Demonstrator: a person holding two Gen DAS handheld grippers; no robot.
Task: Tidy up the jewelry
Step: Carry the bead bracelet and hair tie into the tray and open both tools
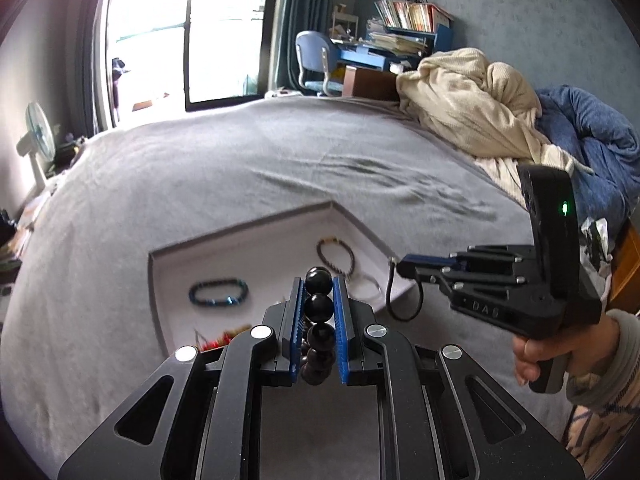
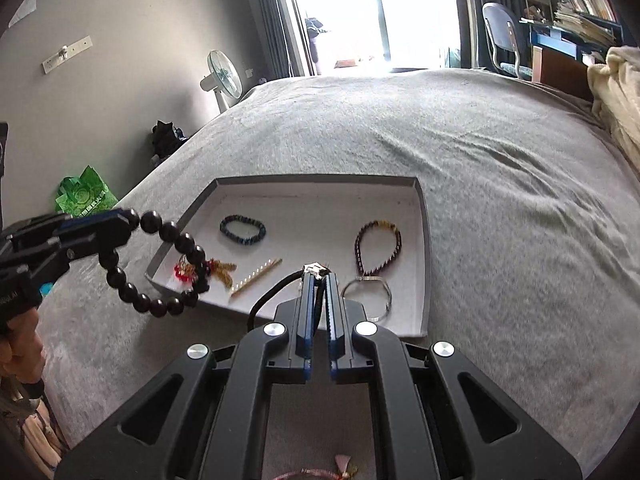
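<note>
- Right now the black bead bracelet [image 2: 160, 264] hangs from the left gripper [image 1: 319, 280], clenched between its blue-lined fingers, its round glossy beads looping over the near-left corner of the tray [image 2: 424, 240].
- A thin black cord necklace [image 2: 272, 296] with a small silver clasp is pinched in the right gripper [image 2: 318, 276] above the tray's near edge; its loop droops below the fingers.
- Inside the shallow white tray with its grey rim lie a blue bead bracelet [image 2: 243, 230], a dark brownish bead bracelet [image 2: 378, 246], a silver bangle [image 2: 368, 296], a pale stick-like piece [image 2: 256, 278], possibly a hairpin, and a red-and-gold tasselled trinket [image 2: 200, 272].
- The tray rests on a grey bedsheet [image 2: 500, 200], soft and faintly wrinkled.
</note>
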